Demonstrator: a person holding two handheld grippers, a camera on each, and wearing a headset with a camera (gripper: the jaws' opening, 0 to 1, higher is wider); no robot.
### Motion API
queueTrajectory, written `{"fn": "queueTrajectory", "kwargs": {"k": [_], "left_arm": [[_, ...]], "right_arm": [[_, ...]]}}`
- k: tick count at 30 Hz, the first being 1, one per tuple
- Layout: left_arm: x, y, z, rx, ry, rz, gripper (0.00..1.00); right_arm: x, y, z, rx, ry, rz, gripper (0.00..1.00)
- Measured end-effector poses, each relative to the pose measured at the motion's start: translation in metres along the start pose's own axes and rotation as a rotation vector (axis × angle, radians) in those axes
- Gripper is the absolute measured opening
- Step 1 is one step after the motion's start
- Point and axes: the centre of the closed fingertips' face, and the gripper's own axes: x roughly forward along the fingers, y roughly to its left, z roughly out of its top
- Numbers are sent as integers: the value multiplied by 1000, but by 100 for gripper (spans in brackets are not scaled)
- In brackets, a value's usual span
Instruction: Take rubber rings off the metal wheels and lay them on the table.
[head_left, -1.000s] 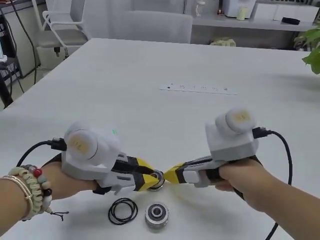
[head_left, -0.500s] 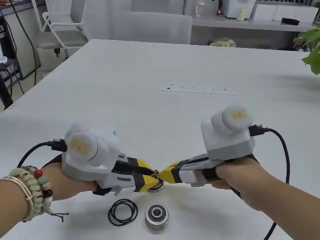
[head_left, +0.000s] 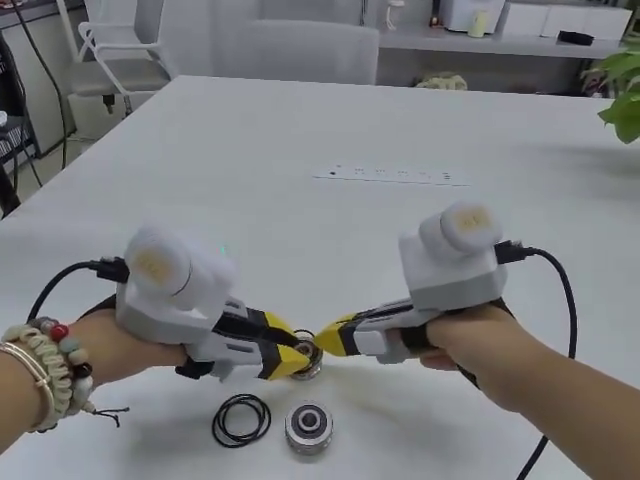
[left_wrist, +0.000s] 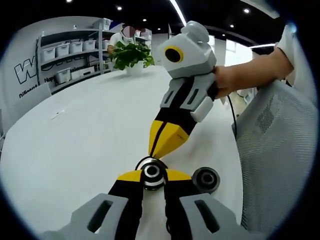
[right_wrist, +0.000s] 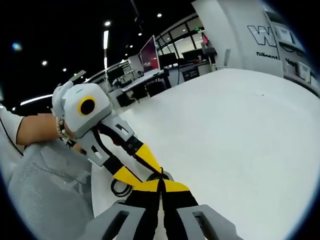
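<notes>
Metal wheel (left_wrist: 151, 173) clamped in left gripper (head_left: 290, 358), half hidden by it. Right gripper (head_left: 326, 346) pressed together at wheel's rim; ring pinch indiscernible. Loose rings (head_left: 241, 419), second wheel (head_left: 309, 427) nearby. Right tips brought closer than before.

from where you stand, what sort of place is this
Looks like an open-plan office or lab: a large white table with an office chair behind it, shelves of storage bins along a wall, and a monitor on a far desk.
</notes>
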Motion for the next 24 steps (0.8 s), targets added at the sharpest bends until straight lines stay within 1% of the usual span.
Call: {"fn": "queueTrajectory", "kwargs": {"k": [1,3,5,8,10,11,14,18,22,24], "left_arm": [[-3,-1,0,13,10,-10,10],[-8,-3,3,25,14,-12,14],[-14,-5,7,28,17,-24,21],[-23,-8,14,53,14,-33,32],[-30,-9,21,78,10,-36,35],[-33,-10,23,80,8,-38,36],[-42,-7,31,103,3,-26,41],[-56,-6,39,114,-4,-13,48],[-76,-11,43,138,-16,-9,57],[-87,-13,46,138,-28,-1,60]], "right_arm": [[0,1,1,0,-2,3,0],[0,1,2,1,-6,6,0],[-1,2,5,2,-14,9,0],[-2,4,10,13,-33,17,0],[-3,5,13,12,-43,19,0],[-3,6,14,11,-46,20,0],[-4,8,17,10,-53,26,0],[-4,13,21,1,-60,38,0],[-3,22,25,-5,-64,58,0],[-1,26,26,-8,-65,71,0]]}}
